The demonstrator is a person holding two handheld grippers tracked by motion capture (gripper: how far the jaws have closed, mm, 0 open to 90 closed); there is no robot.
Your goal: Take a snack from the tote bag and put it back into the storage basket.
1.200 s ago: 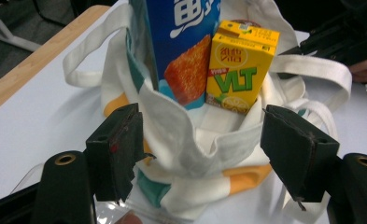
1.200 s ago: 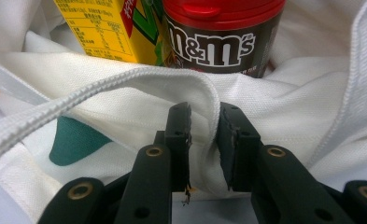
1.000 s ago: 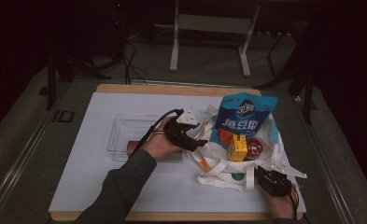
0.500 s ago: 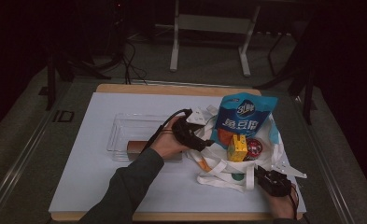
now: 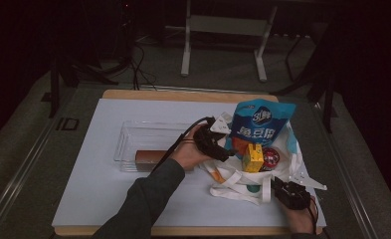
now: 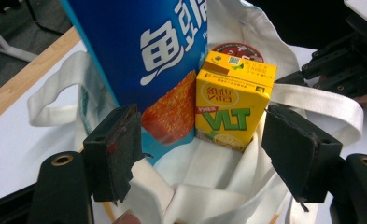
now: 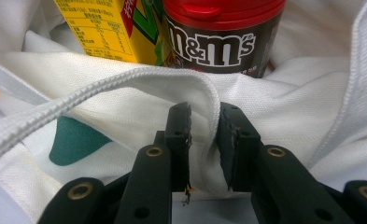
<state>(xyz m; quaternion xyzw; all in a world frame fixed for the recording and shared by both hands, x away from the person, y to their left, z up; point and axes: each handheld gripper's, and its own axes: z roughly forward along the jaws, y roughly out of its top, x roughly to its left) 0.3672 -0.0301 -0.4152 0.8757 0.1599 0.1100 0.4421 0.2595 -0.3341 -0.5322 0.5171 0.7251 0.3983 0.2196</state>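
A white tote bag lies open on the table. In it are a blue snack bag, a yellow VLT drink carton and a red-lidded M&M's tub. My left gripper hovers at the bag's left side. Its jaws stand open with nothing gripped, and the carton is just beyond them next to the blue bag. My right gripper is shut on a fold of the bag's white strap at the near edge. The tub stands close behind that strap.
A clear plastic tray holding a brown bar sits left of the bag. A white mat covers the wooden tabletop. The right gripper is close to the table's front right corner.
My left hand has moved rightward from beside the tray to the bag's opening. The right gripper has kept still on the strap.
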